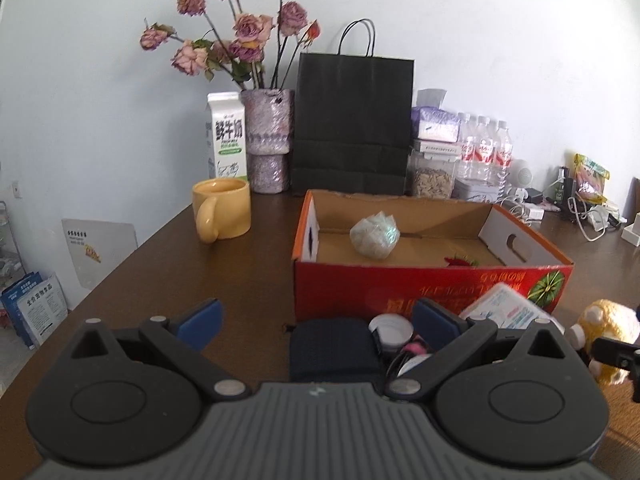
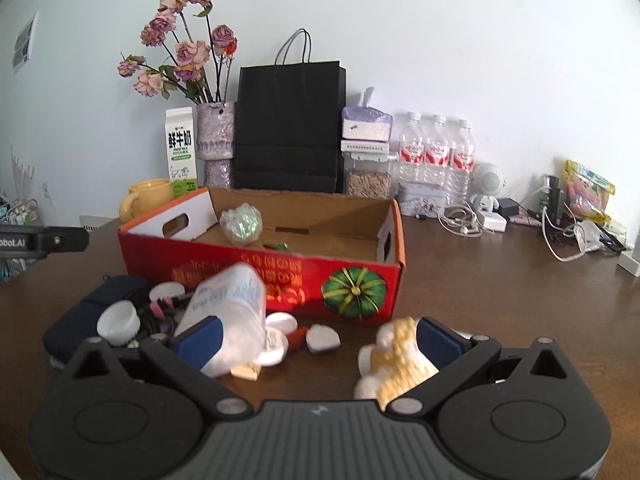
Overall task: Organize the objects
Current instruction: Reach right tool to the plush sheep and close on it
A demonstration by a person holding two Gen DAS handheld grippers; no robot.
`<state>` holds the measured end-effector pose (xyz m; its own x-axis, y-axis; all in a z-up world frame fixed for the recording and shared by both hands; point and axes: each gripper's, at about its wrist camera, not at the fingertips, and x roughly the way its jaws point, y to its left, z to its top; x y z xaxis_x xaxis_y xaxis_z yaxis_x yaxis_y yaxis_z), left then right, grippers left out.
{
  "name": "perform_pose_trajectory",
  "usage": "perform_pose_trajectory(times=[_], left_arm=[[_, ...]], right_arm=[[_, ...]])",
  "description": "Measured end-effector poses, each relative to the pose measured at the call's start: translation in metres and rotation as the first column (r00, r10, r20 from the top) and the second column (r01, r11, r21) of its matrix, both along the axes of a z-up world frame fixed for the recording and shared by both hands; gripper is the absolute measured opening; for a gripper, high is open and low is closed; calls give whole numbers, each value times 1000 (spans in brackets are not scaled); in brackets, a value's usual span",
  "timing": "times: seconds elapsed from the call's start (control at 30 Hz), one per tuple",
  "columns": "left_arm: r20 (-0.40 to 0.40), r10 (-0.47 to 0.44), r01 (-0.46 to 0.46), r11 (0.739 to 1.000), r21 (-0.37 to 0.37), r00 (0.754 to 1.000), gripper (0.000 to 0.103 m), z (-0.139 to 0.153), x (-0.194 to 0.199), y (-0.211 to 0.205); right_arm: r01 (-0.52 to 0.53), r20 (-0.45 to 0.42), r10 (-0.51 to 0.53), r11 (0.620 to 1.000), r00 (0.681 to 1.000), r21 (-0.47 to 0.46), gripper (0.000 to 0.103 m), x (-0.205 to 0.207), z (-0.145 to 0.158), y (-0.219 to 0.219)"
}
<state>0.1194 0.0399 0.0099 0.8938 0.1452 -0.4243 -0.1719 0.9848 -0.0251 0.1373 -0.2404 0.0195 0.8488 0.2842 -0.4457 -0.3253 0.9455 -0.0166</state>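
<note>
2 grippers gape, empty | right gripper (image 2: 318,336): plush toy (image 2: 396,364) touching pad | left gripper (image 1: 318,320): dark pouch (image 1: 334,350) between

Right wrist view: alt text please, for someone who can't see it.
The open right gripper hovers over a wooden table, a white plastic bottle by one finger and a yellow plush toy by the other. Behind them is a red cardboard box holding a wrapped ball.

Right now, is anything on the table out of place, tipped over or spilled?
Yes. A white plastic bottle lies tilted on a loose heap in front of the red box, with white lids, a dark pouch and a yellow plush toy around it. The box holds only a wrapped ball and something red.
</note>
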Motion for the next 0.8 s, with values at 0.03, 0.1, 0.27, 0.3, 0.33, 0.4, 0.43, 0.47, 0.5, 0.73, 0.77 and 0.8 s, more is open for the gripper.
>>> perform_pose_trajectory(times=[0.03, 0.1, 0.27, 0.3, 0.33, 0.4, 0.43, 0.47, 0.5, 0.73, 0.77, 0.8], left_arm=[[-8, 3, -3, 1000, -2, 1000, 103, -3, -3, 2], [-21, 7, -7, 1000, -10, 1000, 103, -8, -8, 6], [-48, 21, -22, 1000, -18, 999, 103, -15, -14, 11], [-53, 27, -28, 999, -18, 998, 103, -16, -14, 11], [-56, 30, -32, 999, -19, 998, 103, -17, -13, 11], [-59, 30, -31, 999, -20, 998, 103, -17, -12, 11], [-60, 28, -29, 999, -18, 998, 103, -17, -12, 10], [-61, 27, -29, 999, -18, 998, 103, -17, -11, 9], [-62, 27, -28, 999, -17, 998, 103, -18, -11, 9], [-74, 36, -37, 999, -14, 997, 103, -19, -7, 7], [-75, 38, -39, 999, -14, 996, 103, -20, -6, 7], [-78, 40, -41, 999, -14, 996, 103, -20, -5, 8]], right_arm=[[7, -6, -7, 1000, 1000, 0, 103, -2, -2, -3], [17, -16, -17, 1000, 1000, -2, 103, -7, -6, -9], [48, -48, -49, 999, 998, -7, 103, -8, -16, -22], [57, -56, -58, 998, 997, -6, 103, -6, -18, -24], [66, -65, -66, 998, 996, -2, 103, -4, -20, -25], [80, -81, -79, 997, 994, 12, 103, 1, -23, -29], [85, -87, -83, 996, 993, 20, 100, 4, -24, -31], [93, -98, -90, 995, 991, 31, 98, 8, -25, -32], [103, -111, -98, 994, 989, 42, 93, 12, -26, -34], [140, -157, -129, 988, 979, 64, 79, 38, -33, -42], [144, -160, -133, 988, 978, 61, 75, 40, -33, -43], [147, -165, -136, 988, 977, 57, 64, 43, -35, -45]])
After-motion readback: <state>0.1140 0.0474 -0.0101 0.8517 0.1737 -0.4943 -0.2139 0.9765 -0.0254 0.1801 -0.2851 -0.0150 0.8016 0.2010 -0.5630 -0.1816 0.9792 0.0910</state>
